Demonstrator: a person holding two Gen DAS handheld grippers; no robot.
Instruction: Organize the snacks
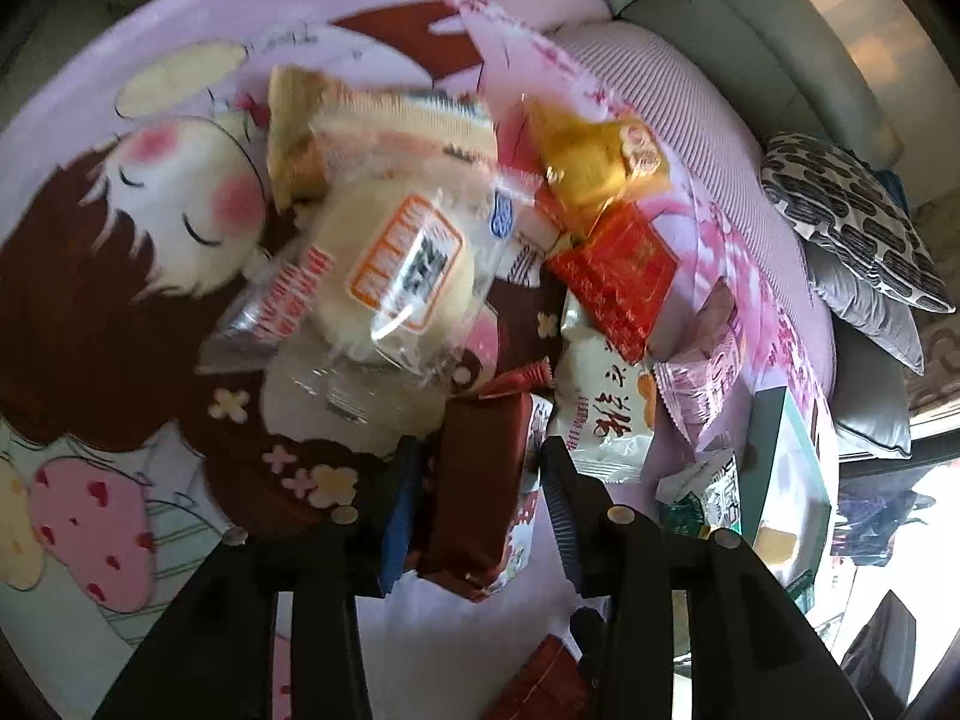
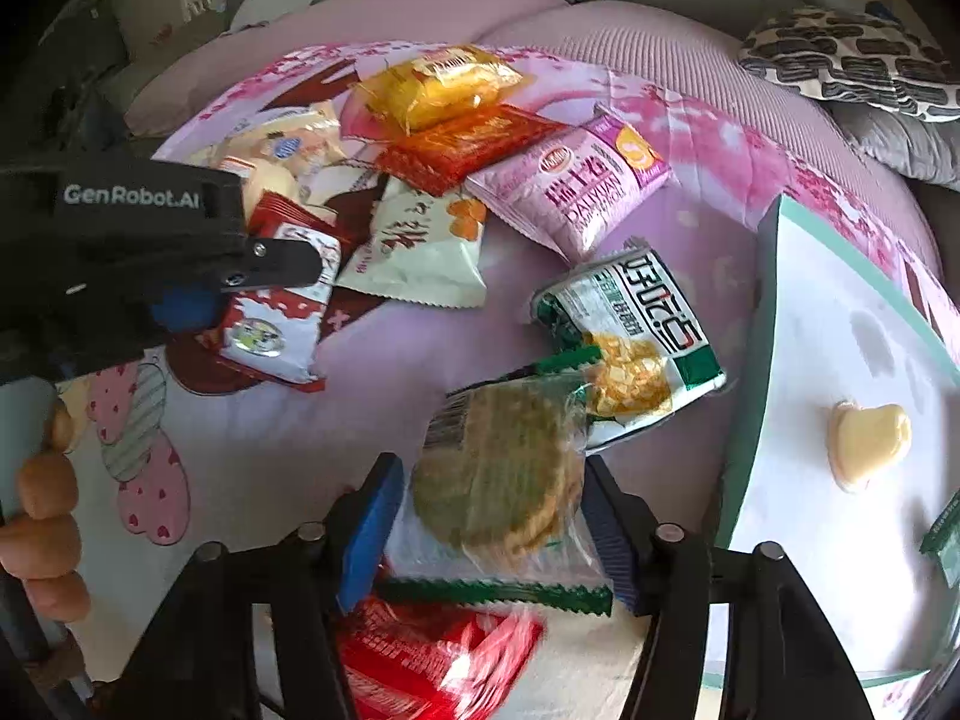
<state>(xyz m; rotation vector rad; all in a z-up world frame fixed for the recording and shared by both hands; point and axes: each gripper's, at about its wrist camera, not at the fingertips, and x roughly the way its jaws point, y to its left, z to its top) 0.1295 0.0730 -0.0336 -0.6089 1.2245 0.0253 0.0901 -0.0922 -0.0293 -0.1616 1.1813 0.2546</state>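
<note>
Both of my tools pointed steeply down at the heap of snacks. My left tool (image 1: 477, 504) had its pads either side of a dark brown foil-wrapped bar (image 1: 474, 498); the left pad touched the wrapper, but whether the right pad pressed I could not tell. My right tool (image 2: 486, 516) stood with its jaws apart around a round greenish-brown rice cracker in a clear crinkly wrapper (image 2: 498, 468), a gap showing on each side.

I judged the cracker light, brittle and slippery in its film, so I would have taken it gently across the disc's edges, not by the loose wrapper tail. The bar looked firmer and would have borne a grip across its narrow middle.

Beside the cracker lay a green and white crisp packet (image 2: 630, 336), and farther off a pink sachet (image 2: 576, 186), a red packet (image 2: 462, 144) and a yellow cake pack (image 2: 438, 84).

Everything rested on a soft pink cartoon-printed bedsheet (image 2: 252, 450), likely to yield under a push. A white tray with a mint-green rim (image 2: 756, 360) sat at the right, holding a pale heart-shaped sweet (image 2: 870, 438). Grey sofa cushions (image 1: 720, 30) and a spotted pillow (image 1: 852, 222) lay beyond
</note>
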